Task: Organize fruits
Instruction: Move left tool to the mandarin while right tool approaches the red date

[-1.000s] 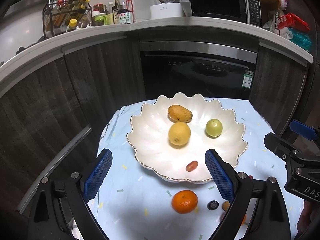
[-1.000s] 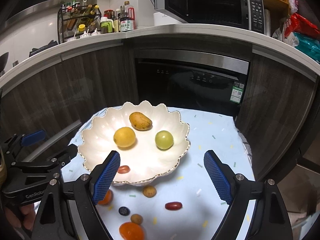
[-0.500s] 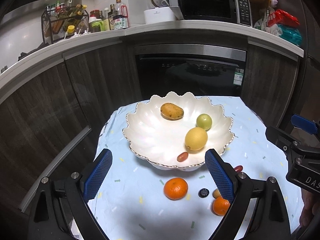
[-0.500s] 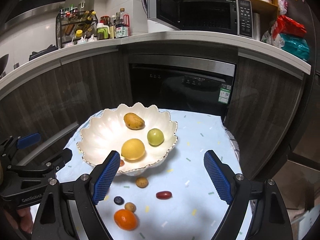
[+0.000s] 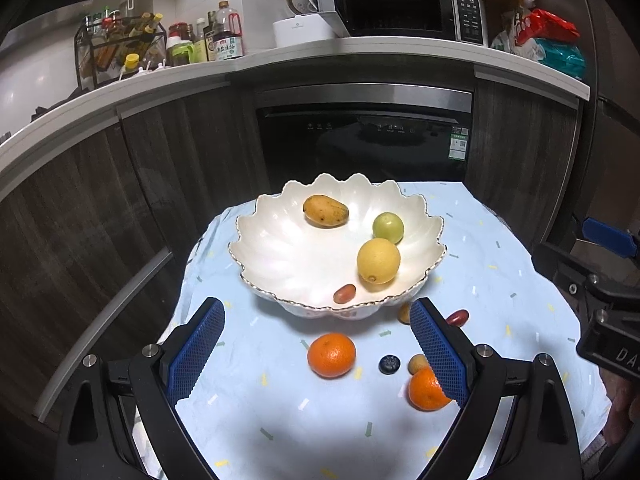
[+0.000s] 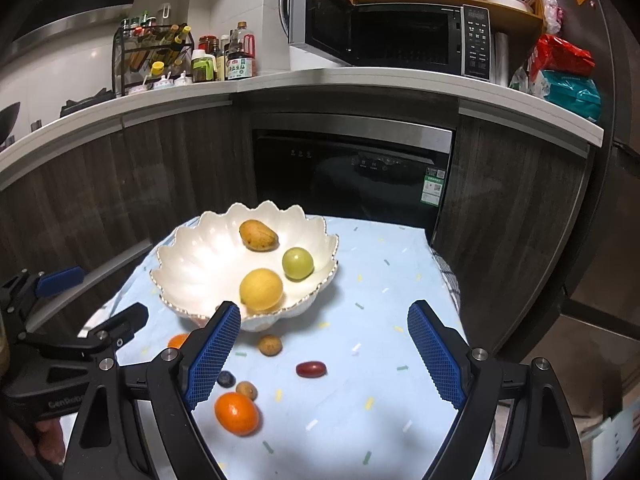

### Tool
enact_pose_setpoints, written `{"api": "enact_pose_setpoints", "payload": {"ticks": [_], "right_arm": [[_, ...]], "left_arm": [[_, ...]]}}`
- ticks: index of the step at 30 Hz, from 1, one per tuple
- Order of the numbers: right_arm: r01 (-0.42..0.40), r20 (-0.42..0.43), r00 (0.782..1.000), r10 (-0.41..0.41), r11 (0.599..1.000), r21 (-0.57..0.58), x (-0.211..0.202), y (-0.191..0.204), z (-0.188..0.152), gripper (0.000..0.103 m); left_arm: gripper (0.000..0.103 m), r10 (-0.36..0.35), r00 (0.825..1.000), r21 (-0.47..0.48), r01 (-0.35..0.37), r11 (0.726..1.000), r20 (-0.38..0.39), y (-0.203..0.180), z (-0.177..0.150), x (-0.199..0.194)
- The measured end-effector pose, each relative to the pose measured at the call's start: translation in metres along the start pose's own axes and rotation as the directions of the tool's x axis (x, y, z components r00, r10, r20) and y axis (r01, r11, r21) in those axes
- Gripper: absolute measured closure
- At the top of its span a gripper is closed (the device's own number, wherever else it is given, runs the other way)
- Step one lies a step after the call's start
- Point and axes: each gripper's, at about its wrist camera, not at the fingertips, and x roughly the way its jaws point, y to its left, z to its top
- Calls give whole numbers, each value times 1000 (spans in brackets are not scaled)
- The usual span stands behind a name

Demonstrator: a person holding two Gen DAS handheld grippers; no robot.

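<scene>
Where the left gripper (image 5: 316,354) spreads wide and empty before the scalloped bowl (image 5: 280,256), half hides one mandarin (image 5: 426,390) behind its blue pad (image 5: 438,354). Holds mango (image 5: 325,211), green fruit (image 5: 388,227), lemon (image 5: 378,261) and a red grape (image 5: 344,293) toward the bowl's right rim, leaving bare room left. Likewise gapes empty, the right gripper (image 6: 324,354), above loose fruit in front of the bowl: second mandarin (image 5: 331,355), blueberry (image 5: 389,363), red date (image 6: 311,369).

Bowl (image 5: 264,236): white, scalloped, gilt rim, upright on your worktop.
In the bowl: mango (image 5: 325,211) at back, green fruit (image 5: 388,227), yellow lemon (image 5: 378,260), red grape tomato (image 5: 344,293) near front rim.
On the cloth in front: two mandarins (image 5: 331,355) (image 5: 427,390), blueberry (image 5: 389,364), red date (image 6: 311,369), two small brown fruits (image 6: 270,345) (image 6: 246,390).
</scene>
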Motion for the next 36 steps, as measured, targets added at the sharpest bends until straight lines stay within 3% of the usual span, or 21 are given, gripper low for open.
{"api": "enact_pose_setpoints", "payload": {"ticks": [12,36], "right_arm": [[-30,-38,999,30,1000,5,12,4,-16,17],[-40,-162,986,39,999,-3,78,1,-45,17]], "left_arm": [[8,-1,1000,-3,1,1000,-13,3,-14,8],[16,-31,990,10,32,999,-141,-5,-43,82]]}}
